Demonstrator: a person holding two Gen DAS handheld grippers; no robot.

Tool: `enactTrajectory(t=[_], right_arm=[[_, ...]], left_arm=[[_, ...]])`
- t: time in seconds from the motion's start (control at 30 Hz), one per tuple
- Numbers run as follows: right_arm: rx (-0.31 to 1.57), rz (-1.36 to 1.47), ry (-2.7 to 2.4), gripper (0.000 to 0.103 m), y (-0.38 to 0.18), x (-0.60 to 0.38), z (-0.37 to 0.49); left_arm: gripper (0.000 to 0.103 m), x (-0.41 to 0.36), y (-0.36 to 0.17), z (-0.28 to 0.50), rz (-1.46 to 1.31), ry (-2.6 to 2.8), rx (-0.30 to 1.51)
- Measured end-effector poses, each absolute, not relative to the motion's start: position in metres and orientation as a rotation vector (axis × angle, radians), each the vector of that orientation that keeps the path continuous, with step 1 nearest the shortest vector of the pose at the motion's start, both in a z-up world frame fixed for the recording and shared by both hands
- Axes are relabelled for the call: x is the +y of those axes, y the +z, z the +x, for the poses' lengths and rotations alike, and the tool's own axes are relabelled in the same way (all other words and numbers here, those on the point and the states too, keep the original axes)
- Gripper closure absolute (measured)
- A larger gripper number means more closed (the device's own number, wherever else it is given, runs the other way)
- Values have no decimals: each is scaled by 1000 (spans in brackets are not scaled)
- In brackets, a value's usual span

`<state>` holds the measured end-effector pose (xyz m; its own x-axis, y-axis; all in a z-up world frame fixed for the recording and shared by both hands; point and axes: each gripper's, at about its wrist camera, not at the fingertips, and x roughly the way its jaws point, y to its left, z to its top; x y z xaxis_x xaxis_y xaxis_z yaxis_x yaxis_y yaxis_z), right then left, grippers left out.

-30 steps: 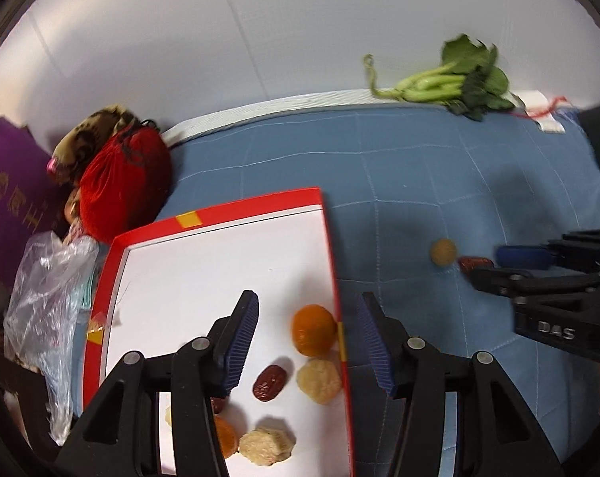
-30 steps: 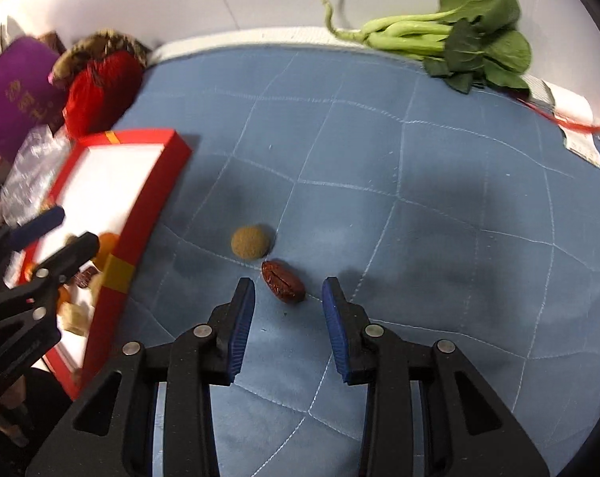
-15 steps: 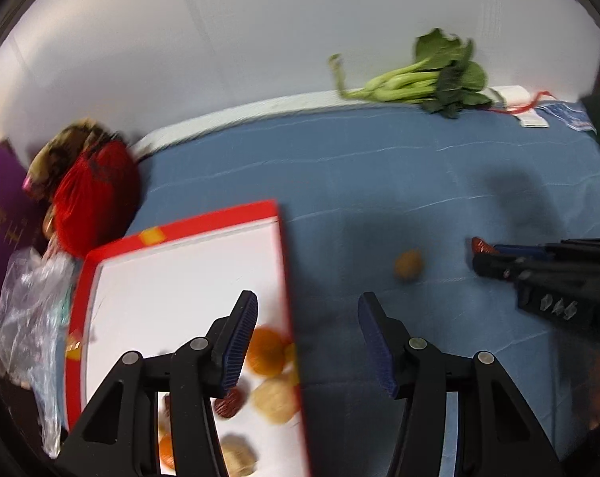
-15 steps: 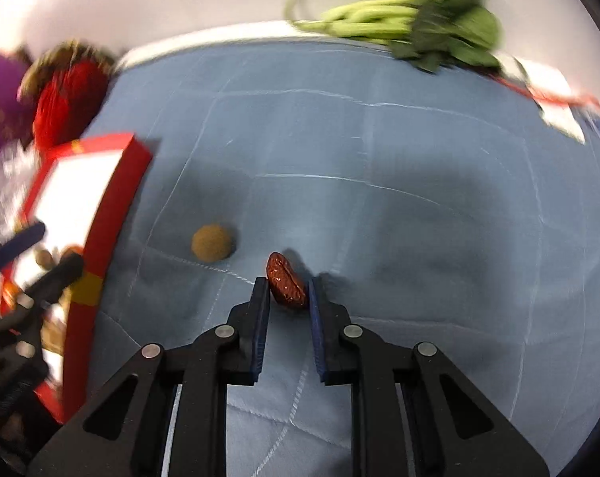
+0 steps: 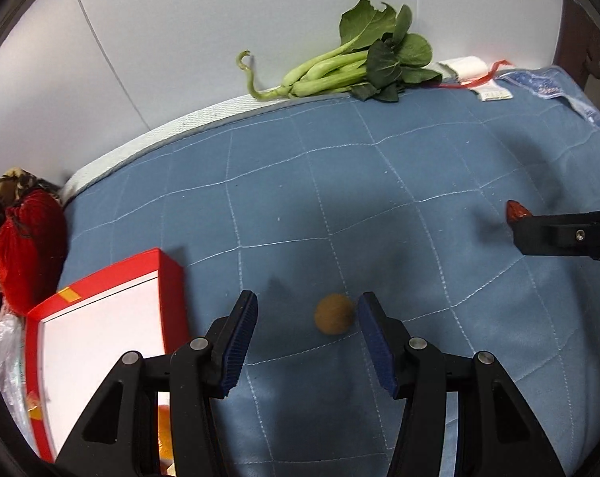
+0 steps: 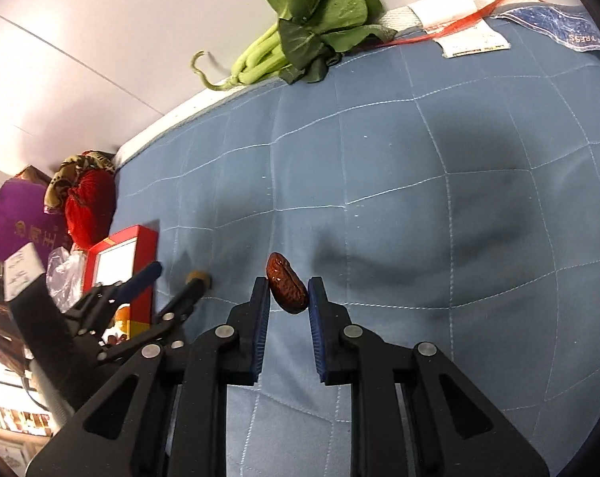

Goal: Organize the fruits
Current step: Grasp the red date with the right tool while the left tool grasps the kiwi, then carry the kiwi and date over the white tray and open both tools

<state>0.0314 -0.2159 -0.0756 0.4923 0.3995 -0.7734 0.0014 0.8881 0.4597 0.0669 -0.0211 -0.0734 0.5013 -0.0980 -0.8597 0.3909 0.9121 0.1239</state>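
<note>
My right gripper [image 6: 288,292] is shut on a dark red date [image 6: 286,288] and holds it above the blue quilted mat [image 6: 419,198]; its tip with the date [image 5: 516,211] shows at the right of the left wrist view. My left gripper [image 5: 305,320] is open, its jaws on either side of a small round brown fruit [image 5: 334,314] lying on the mat. The red-rimmed white tray [image 5: 101,318] lies to the left, with an orange fruit [image 5: 164,435] partly hidden behind my left finger. In the right wrist view the left gripper [image 6: 178,276] is at the left beside the tray [image 6: 125,262].
A bunch of green leafy vegetables [image 5: 351,67] lies at the mat's far edge by the white wall. A red pouch [image 5: 29,238] and clear plastic bag [image 5: 1,342] sit left of the tray. White labels with a red string [image 5: 478,75] lie at far right.
My right gripper closed on the date and lifted it off the mat. My left gripper moved right, from over the tray to around the round brown fruit.
</note>
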Motion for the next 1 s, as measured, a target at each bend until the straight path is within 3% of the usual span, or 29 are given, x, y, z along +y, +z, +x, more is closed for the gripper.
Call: enactTrajectory(t=[0.4, 0.5, 0.57, 0.67, 1.0], right_arm=[[1046, 434, 262, 86, -82, -205, 33], [1053, 428, 267, 86, -84, -204, 35], [1054, 424, 269, 86, -84, -203, 34], [1046, 422, 265, 86, -83, -203, 33], [1047, 386, 300, 86, -80, -181, 30]], left_arm=[[50, -12, -85, 76, 240, -318, 1064], [58, -15, -90, 77, 246, -321, 1078], [71, -15, -90, 77, 243, -322, 1075], [80, -15, -88, 77, 220, -336, 1071], [80, -15, -57, 61, 209, -358, 991]])
